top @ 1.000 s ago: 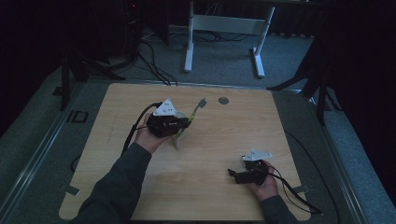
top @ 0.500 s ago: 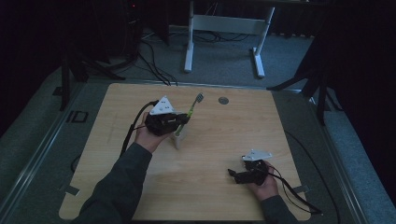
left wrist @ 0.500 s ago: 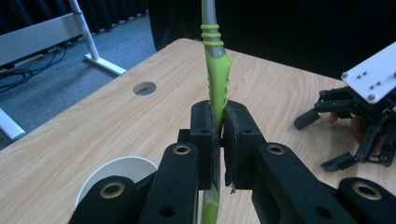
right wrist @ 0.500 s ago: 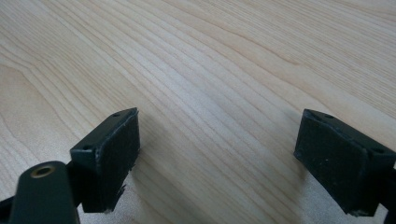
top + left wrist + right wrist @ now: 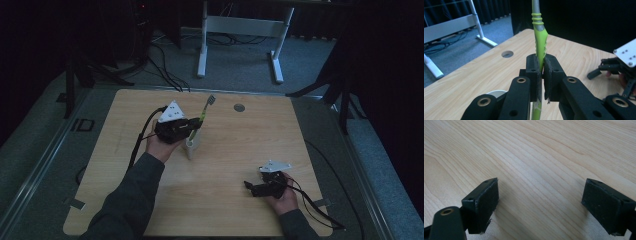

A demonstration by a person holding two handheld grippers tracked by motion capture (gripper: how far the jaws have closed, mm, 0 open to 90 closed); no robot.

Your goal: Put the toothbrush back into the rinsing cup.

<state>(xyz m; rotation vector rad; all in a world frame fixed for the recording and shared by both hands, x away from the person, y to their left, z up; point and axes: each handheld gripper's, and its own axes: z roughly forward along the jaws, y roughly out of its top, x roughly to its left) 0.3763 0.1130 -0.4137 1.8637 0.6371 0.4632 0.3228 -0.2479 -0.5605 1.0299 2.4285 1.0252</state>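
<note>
So we've got plenty of bare table [image 5: 225,205] around the white cup [image 5: 193,146], which sits well in from every edge. Our left gripper [image 5: 542,75] is clamped tight on the green toothbrush [image 5: 539,42], right above the cup, brush head tilted up toward the far edge and the handle's lower end dipping toward the cup. Can't tell what's inside it. Our right gripper [image 5: 541,205] rests well off from the cup near the front edge, jaws spread wide over bare wood.
</note>
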